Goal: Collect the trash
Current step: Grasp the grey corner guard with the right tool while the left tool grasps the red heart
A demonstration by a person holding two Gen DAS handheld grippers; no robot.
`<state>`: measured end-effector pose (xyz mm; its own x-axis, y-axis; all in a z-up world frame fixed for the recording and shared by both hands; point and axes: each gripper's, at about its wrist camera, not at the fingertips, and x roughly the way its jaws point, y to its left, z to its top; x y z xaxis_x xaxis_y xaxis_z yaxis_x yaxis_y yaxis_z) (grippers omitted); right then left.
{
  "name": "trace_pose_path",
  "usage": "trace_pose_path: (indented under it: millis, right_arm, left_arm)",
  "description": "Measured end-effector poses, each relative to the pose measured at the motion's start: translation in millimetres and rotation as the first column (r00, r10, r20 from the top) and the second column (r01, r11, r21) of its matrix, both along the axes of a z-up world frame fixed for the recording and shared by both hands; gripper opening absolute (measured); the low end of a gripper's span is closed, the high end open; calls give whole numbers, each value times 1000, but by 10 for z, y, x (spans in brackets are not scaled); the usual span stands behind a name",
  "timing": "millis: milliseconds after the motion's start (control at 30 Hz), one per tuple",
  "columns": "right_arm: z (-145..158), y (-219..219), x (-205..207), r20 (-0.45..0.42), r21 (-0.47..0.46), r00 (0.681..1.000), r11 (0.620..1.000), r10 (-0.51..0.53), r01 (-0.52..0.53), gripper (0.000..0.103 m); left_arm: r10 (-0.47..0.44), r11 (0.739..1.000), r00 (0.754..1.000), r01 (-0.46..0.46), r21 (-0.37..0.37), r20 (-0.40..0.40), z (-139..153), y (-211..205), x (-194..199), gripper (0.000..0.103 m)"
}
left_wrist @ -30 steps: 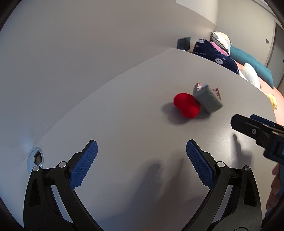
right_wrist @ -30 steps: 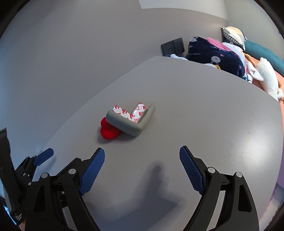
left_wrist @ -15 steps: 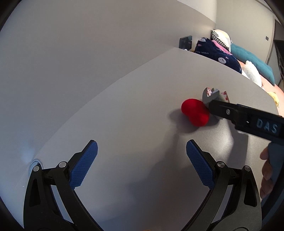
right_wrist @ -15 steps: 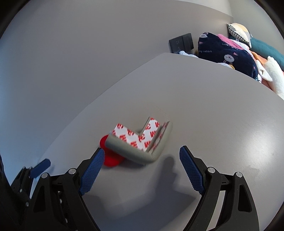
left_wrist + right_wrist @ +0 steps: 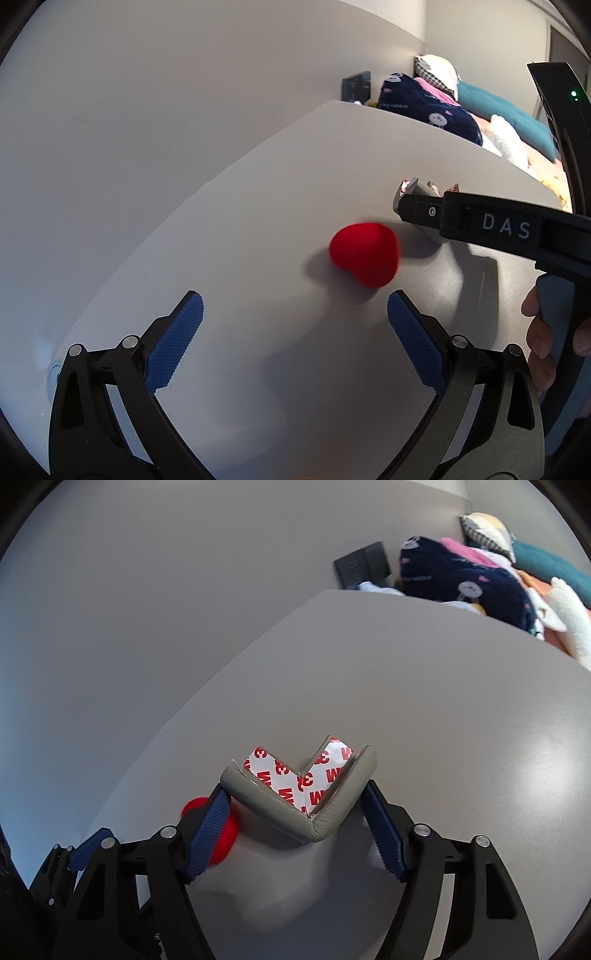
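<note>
Right hand-held gripper [image 5: 295, 812] has just been closing, pads touching the grey L-shaped foam corner guard [image 5: 295, 808] mid-table [image 5: 443, 738]; next: lift. Left hand-held gripper [image 5: 295, 332] wide open, empty.

wall [image 5: 184, 110]: plain grey, upper left | table [image 5: 443, 775]: grey, lower right | bedding pile [image 5: 461, 579]: navy, teal, white, upper right

White letters "DAS" stand on the right gripper [image 5: 417, 218]; red "3M" marks cover the corner guard's backing [image 5: 295, 775].
</note>
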<state>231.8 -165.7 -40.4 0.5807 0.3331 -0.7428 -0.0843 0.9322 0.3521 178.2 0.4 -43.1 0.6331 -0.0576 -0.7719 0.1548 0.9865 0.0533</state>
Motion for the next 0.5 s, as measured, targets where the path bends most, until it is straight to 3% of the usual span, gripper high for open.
trace_pose_path:
  millis: [333,500]
  right_arm:
    - [8,-271,27,7,-15,999,999,-39,40,73]
    - [29,-333,32,21,-25,999,999,-41,42,73]
  left_arm:
    - [-44,999,999,43,18,29,-83,-312,263,95]
    - [-37,999,999,36,-29,-10,-128,-334,424,76]
